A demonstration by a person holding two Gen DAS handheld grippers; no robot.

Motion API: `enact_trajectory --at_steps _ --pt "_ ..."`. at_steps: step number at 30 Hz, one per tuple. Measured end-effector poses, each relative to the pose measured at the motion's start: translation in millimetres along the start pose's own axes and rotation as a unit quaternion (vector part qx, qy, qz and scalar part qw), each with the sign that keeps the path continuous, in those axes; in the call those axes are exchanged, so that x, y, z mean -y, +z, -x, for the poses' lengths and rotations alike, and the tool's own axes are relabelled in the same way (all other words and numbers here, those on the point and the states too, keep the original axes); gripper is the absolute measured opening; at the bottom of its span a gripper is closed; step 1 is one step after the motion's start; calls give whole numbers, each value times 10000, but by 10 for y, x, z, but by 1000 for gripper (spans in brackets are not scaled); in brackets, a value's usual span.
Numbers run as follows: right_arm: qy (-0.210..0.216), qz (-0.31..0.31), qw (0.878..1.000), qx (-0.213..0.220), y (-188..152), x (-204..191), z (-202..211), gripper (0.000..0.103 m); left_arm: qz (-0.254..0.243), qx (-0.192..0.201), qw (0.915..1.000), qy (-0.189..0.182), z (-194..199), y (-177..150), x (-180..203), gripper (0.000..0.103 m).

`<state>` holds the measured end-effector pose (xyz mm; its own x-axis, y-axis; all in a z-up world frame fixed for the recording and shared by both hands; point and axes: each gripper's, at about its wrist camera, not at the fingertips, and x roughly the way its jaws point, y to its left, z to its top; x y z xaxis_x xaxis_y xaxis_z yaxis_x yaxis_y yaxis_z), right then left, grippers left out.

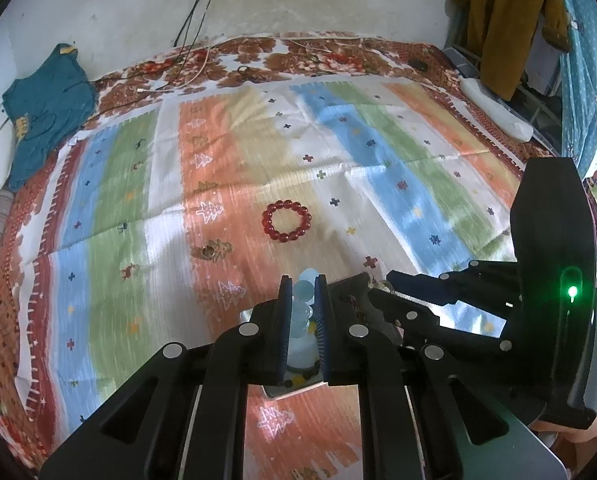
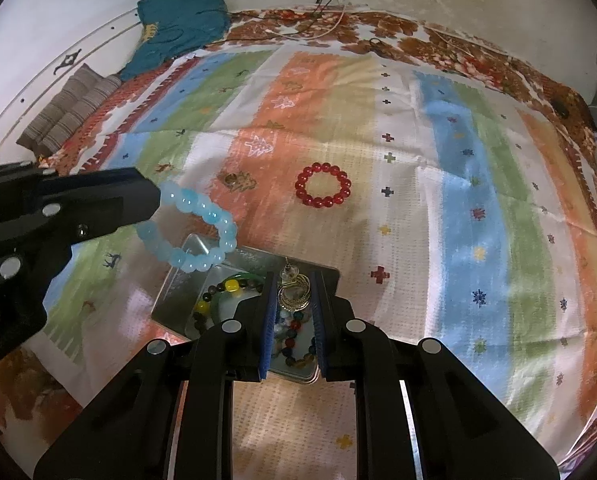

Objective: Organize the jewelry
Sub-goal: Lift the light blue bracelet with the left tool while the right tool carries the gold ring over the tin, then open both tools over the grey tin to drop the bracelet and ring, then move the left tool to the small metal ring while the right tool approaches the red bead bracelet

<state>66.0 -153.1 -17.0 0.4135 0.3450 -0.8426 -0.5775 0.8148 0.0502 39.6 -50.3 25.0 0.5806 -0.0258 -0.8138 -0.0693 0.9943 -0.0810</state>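
the left claw (image 2: pixel 160 200) is grasping the blue bracelet (image 2: pixel 202 232), dangling it over the tin (image 2: pixel 170 280) at its 10 o'clock for dropping in. the right claw (image 2: pixel 292 280), nearly clenched and holding nothing, is hovering above. the red bracelet (image 2: pixel 323 191) is lying on the bed at 12 o'clock.

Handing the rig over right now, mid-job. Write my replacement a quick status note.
Left gripper: shut on the pale blue bead bracelet, held above the metal tray's near corner.
Right gripper: shut on thin gold hoop earrings, over the tray.
Done: green bangle and mixed-colour bead strands already in the tray.
Left: release both pieces into the tray, then fetch the red bead bracelet lying on the striped cloth.
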Motion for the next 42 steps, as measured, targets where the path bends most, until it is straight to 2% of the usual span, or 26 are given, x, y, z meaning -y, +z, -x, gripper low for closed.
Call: enact_trajectory --at_steps 9,10,11,12,13,15,17,19,25,32,37,42 --pt "59 -86 9999 31 -37 12 16 18 98 -38 9999 -10 75 -129 -4 11" --pt "68 -116 9999 15 -38 21 13 19 124 -78 9999 20 64 -141 -7 11" --pt "67 -151 9999 -11 -40 31 7 24 147 -119 9998 53 52 -149 -16 11" --pt "46 -178 9998 -22 -43 33 5 32 167 -125 9997 99 51 -158 -25 13" --pt "9 -207 9998 -25 -45 45 3 41 185 -124 9996 164 53 -156 -43 20" --pt "-18 -210 9998 -37 -46 47 -2 41 250 -98 9993 249 60 -148 -88 26" --pt "-51 -252 9996 -65 -44 67 -11 41 317 -114 9990 300 51 -135 -142 26" --pt "-62 -282 9996 -78 -39 82 -16 41 349 -131 9988 324 39 -132 -168 31" --pt "-68 -364 9993 -79 -15 123 -25 46 408 -194 9981 408 -5 -122 -239 43" --pt "-132 -433 9990 -68 15 170 -52 52 482 -339 9966 584 -117 -86 -364 48" --pt "-186 -420 9989 -56 42 172 -66 54 509 -379 9957 680 -160 -70 -430 57" --pt "-137 -465 9988 -40 81 191 -89 59 467 -414 9950 785 -199 -47 -449 60"
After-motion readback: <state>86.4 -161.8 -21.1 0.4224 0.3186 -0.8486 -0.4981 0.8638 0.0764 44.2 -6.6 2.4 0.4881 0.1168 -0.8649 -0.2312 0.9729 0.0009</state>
